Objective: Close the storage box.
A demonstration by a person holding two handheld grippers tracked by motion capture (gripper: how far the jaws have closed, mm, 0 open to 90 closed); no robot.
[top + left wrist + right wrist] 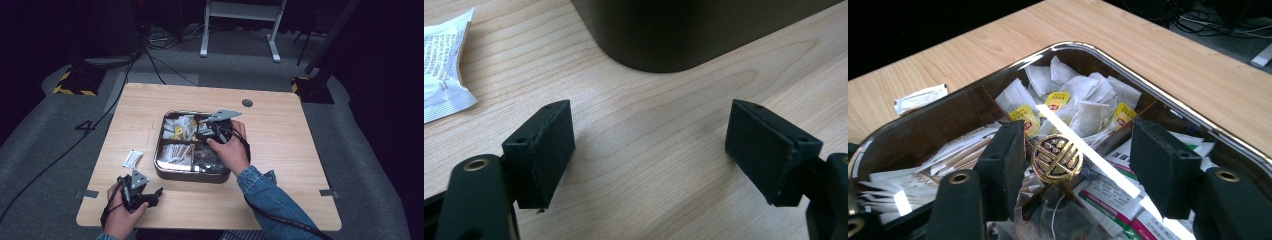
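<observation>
A shiny metal tray (192, 176) with several compartments sits mid-table. My right gripper (204, 134) hovers over its far right part, jaws open. In the right gripper view the right gripper (1078, 150) frames a round gold emblem knob (1056, 159) at the dividers' crossing; the knob sits nearer the left jaw, and neither pad presses on it. Tea bags with yellow tags (1078, 100) fill the far compartment. My left gripper (156, 196) rests near the table's front left edge, open and with nothing between its jaws (651, 130), pointing at the tray's dark wall (684, 35).
A white sachet (132, 158) lies on the wood left of the tray, also at the left gripper view's upper left (444, 65). Printed packets (1118, 200) and paper sticks (948, 155) fill the tray's nearer compartments. A round cable hole (247, 103) marks the table's far side.
</observation>
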